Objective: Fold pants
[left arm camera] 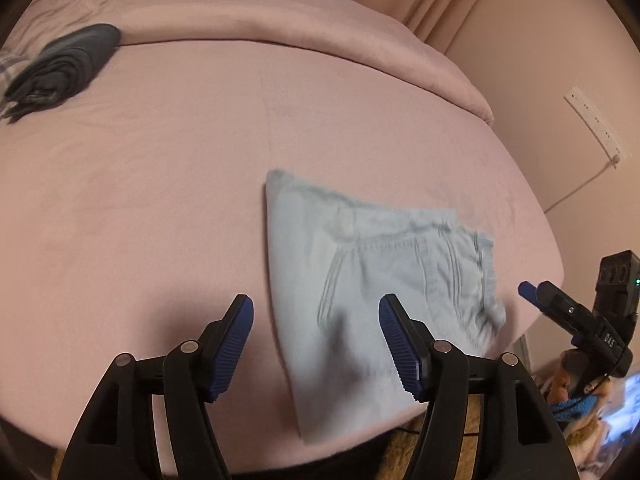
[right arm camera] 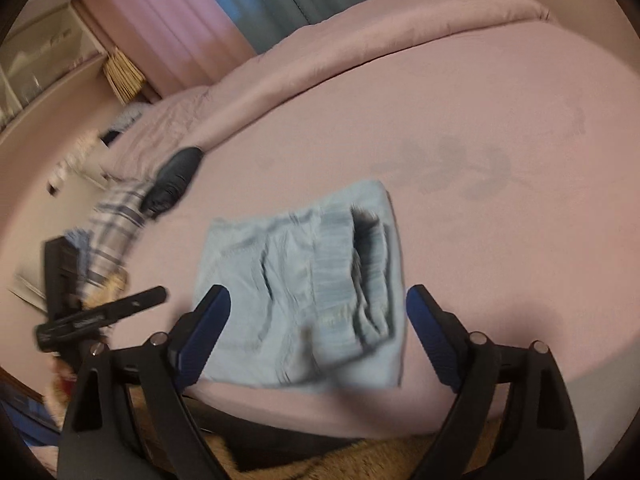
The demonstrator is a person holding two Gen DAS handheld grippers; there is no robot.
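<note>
Light blue denim pants (left arm camera: 376,280) lie folded into a compact rectangle on the pink bed sheet (left arm camera: 160,180) near its front edge. In the right wrist view the same pants (right arm camera: 304,292) show stacked folded layers at their right side. My left gripper (left arm camera: 316,312) hovers above the pants' left part, jaws open, nothing between the blue pads. My right gripper (right arm camera: 318,300) hangs over the pants with its jaws wide open and empty. Each gripper appears in the other's view: the right gripper (left arm camera: 536,294) off the bed's right corner, the left gripper (right arm camera: 160,294) at the left.
A dark grey folded garment (left arm camera: 64,66) lies at the bed's far left, beside a plaid cloth (right arm camera: 116,224). A rolled pink duvet (left arm camera: 300,28) runs along the back. A wall with a power strip (left arm camera: 596,124) stands right. Tan carpet (right arm camera: 360,460) lies below the bed edge.
</note>
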